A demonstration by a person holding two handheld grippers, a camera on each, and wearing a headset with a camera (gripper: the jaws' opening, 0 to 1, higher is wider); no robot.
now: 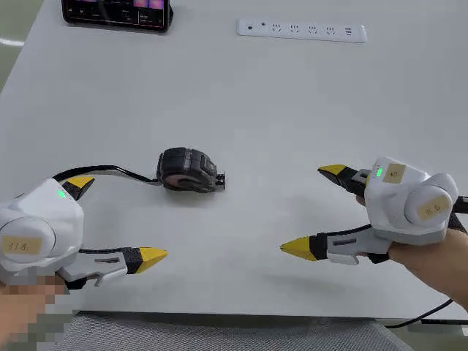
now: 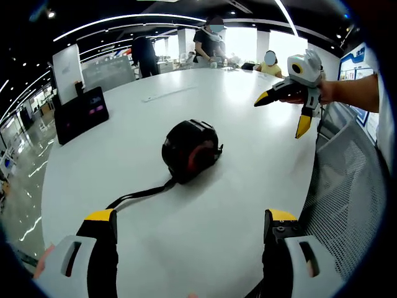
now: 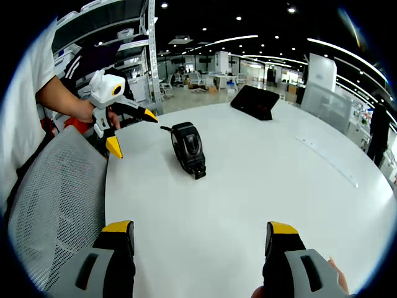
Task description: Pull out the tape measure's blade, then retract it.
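A black tape measure [image 1: 189, 170] rests near the middle of a white bench [image 1: 256, 95]. Its black strap [image 1: 110, 172] trails toward the left gripper [image 1: 117, 218]. The right gripper [image 1: 314, 209] hovers well apart on the opposite side. Both grippers have their yellow-tipped fingers spread wide, holding nothing. A white power strip [image 1: 301, 30] and a dark screen [image 1: 117, 12] sit at the bench's far edge.

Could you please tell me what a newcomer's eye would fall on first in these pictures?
A black tape measure lies in the middle of the white workbench, with no blade pulled out. The left claw and the right claw flank it on the near side, both open, yellow-tipped and touching nothing. A white power strip lies at the far edge.
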